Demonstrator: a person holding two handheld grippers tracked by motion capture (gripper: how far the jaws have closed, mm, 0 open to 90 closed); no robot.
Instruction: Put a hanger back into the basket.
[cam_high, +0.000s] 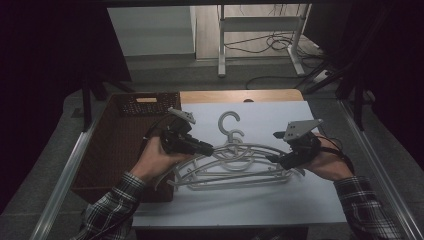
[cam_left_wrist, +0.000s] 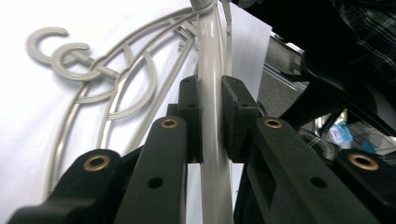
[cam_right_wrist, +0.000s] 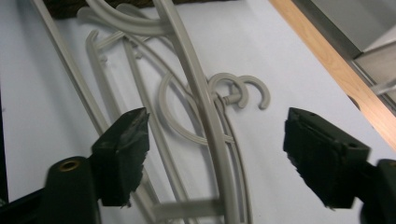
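Grey plastic hangers (cam_high: 235, 167) lie stacked on a white sheet (cam_high: 280, 205), their hooks (cam_high: 229, 120) pointing away from me. My left gripper (cam_high: 210, 148) comes in from the left and is shut on the upper arm of one hanger (cam_left_wrist: 210, 51). Its black pads (cam_left_wrist: 191, 116) clamp that bar from both sides, while the other hangers (cam_left_wrist: 93, 79) rest on the sheet beyond. My right gripper (cam_high: 274, 159) sits at the right end of the stack. It (cam_right_wrist: 222, 149) is open wide, with a curved hanger arm (cam_right_wrist: 196, 84) running between the jaws and touching neither.
A brown wicker basket (cam_high: 115, 145) stands along the left of the sheet, close to my left hand. The table's wooden edge (cam_high: 240, 96) shows behind the sheet. Metal rails (cam_high: 370, 150) flank the table, and a white stand (cam_high: 260, 25) with floor cables is farther back.
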